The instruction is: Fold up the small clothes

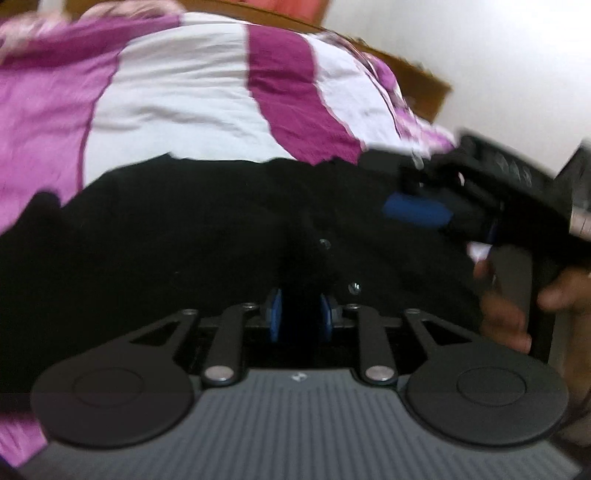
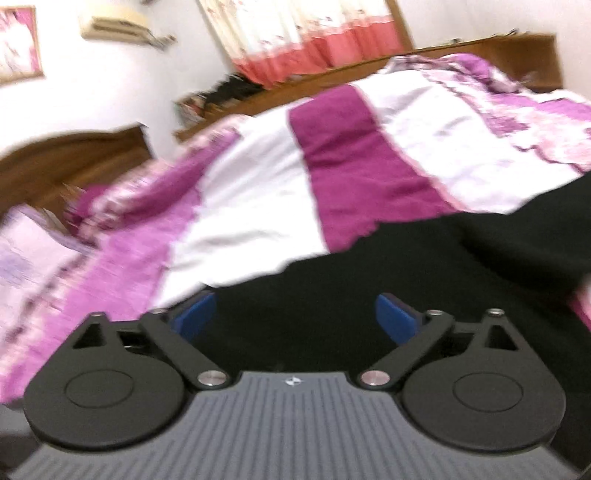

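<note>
A black garment (image 1: 192,229) lies spread on a bed with a purple and white cover (image 1: 177,96). My left gripper (image 1: 300,314) is shut on a fold of the black garment, its blue pads close together with cloth between them. The other hand-held gripper (image 1: 417,206) shows at the right of the left wrist view, over the garment's right edge. In the right wrist view my right gripper (image 2: 295,317) is open, blue pads wide apart, low over the black garment (image 2: 424,266); nothing is between them.
The bed cover (image 2: 258,192) fills the space beyond the garment. A wooden headboard (image 2: 66,166) and bed frame edge the bed. White walls, a pink curtain (image 2: 306,33) and an air conditioner (image 2: 114,26) are behind.
</note>
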A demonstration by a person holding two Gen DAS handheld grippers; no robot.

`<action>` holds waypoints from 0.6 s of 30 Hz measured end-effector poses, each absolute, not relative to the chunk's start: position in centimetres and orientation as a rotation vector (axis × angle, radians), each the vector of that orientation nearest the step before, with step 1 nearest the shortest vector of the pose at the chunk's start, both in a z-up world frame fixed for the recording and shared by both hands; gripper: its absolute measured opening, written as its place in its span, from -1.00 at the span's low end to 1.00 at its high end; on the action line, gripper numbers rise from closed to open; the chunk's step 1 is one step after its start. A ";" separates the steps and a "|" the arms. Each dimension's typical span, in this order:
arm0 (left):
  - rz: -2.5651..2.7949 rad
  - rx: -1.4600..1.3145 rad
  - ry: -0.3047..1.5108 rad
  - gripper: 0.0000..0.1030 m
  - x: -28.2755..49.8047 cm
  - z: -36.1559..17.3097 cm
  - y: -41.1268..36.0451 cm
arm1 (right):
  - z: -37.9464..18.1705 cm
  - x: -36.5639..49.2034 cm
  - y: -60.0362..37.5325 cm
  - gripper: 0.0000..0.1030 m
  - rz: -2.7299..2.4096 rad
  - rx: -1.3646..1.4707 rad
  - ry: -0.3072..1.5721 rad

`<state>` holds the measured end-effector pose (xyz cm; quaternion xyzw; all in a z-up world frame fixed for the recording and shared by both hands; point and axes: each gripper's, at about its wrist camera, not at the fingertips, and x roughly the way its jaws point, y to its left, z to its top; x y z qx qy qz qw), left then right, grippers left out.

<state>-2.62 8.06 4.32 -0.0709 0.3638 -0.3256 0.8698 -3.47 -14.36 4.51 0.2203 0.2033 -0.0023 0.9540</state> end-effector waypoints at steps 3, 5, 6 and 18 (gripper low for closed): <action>-0.584 -0.195 0.727 -0.53 -2.7 4.9 10.4 | 4.0 -2.4 -15.7 0.73 0.207 0.619 0.478; -0.479 -0.197 0.693 -0.54 -3.2 5.3 12.1 | 3.0 -0.9 -15.7 0.74 0.265 0.676 0.598; -0.433 -0.209 0.684 -0.54 -3.3 5.4 12.9 | 2.5 -0.3 -15.5 0.74 0.252 0.685 0.643; -0.246 -0.226 0.732 -0.53 -3.3 4.2 17.1 | 0.4 0.3 -15.2 0.73 0.267 0.792 0.795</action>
